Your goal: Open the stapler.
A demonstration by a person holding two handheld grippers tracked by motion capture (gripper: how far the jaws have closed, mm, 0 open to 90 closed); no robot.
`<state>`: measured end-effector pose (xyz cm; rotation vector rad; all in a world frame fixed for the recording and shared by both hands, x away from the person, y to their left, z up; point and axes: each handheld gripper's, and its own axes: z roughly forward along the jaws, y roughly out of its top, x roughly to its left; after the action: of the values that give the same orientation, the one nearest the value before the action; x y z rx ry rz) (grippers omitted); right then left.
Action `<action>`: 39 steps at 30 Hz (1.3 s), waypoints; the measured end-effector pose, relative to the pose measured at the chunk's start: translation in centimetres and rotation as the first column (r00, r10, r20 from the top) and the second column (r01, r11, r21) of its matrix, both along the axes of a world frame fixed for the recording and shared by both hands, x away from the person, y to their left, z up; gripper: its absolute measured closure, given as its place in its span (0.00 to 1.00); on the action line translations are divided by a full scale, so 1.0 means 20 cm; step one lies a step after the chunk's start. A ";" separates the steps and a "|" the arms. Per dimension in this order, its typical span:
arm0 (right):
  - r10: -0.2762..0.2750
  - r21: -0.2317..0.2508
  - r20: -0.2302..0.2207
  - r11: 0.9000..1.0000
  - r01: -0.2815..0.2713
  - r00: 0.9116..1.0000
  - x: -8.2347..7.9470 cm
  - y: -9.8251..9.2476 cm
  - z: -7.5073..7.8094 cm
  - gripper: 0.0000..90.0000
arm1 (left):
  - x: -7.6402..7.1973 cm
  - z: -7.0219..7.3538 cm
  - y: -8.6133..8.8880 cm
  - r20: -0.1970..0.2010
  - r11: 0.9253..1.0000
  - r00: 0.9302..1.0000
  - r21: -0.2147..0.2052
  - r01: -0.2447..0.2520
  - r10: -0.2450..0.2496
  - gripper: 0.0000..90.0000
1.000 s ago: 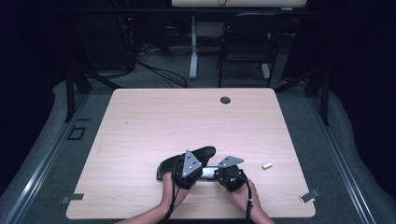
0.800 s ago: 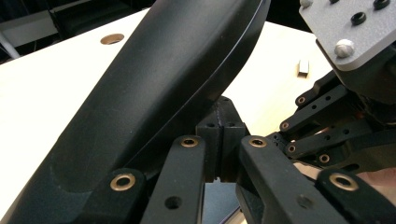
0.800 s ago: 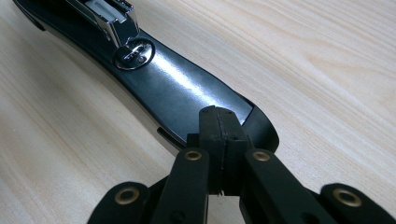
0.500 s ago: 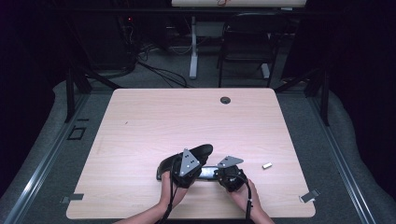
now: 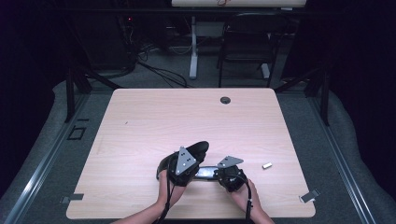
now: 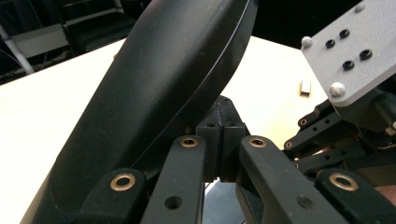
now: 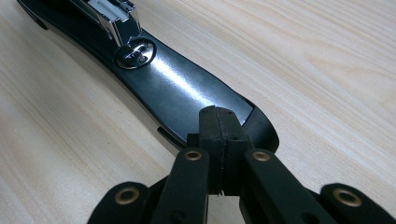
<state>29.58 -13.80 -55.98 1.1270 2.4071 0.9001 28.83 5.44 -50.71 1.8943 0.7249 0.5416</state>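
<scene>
- The stapler (image 5: 189, 163) sat near the front edge of the table (image 5: 154, 121), swung open: its black top arm (image 6: 154, 98) was tilted up and back on the left, and the flat base (image 7: 182, 93) lay on the wood.
- The left gripper (image 6: 221, 135) had its jaws fully closed, pad against pad, right beside the raised top arm. Looked like it was propping the arm up rather than pinching it, but hard to be sure.
- The right gripper (image 7: 219, 128) was also closed tight with nothing between the jaws, its tip resting on the front end of the base, probably pinning it down.
- The shiny metal staple channel (image 7: 114, 14) was exposed further back on the base.
- A small strip of staples (image 5: 266, 165) lay on the table well to the right of both grippers, untouched.
- So: opening looked done. Loading the staples and closing the stapler were apparently still left.
</scene>
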 end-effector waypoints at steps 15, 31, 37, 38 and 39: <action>0.005 0.002 -0.002 1.000 -0.005 1.000 0.00 0.00 0.00 1.00 | 0.00 0.03 0.04 -0.003 0.999 1.000 -0.025 -0.022 0.022 1.00; 0.010 0.006 -0.005 1.000 -0.010 1.000 0.00 0.00 0.00 1.00 | 0.01 0.07 0.10 0.005 0.997 0.998 -0.053 -0.056 0.056 1.00; 0.010 0.012 -0.004 1.000 -0.010 1.000 0.00 0.00 0.00 1.00 | 0.00 0.08 0.11 0.013 0.996 0.997 -0.057 -0.069 0.070 1.00; 0.013 0.010 -0.004 1.000 -0.013 1.000 0.01 0.00 0.00 1.00 | 0.00 0.08 0.11 0.016 0.996 0.997 -0.059 -0.072 0.073 1.00; 0.011 0.011 -0.003 1.000 -0.011 1.000 0.00 0.00 0.00 1.00 | 0.00 0.08 0.12 0.019 0.995 0.997 -0.061 -0.075 0.077 1.00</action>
<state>29.68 -13.81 -56.05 1.1208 2.4160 0.9167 28.82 7.84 -49.03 1.8083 0.7937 0.5804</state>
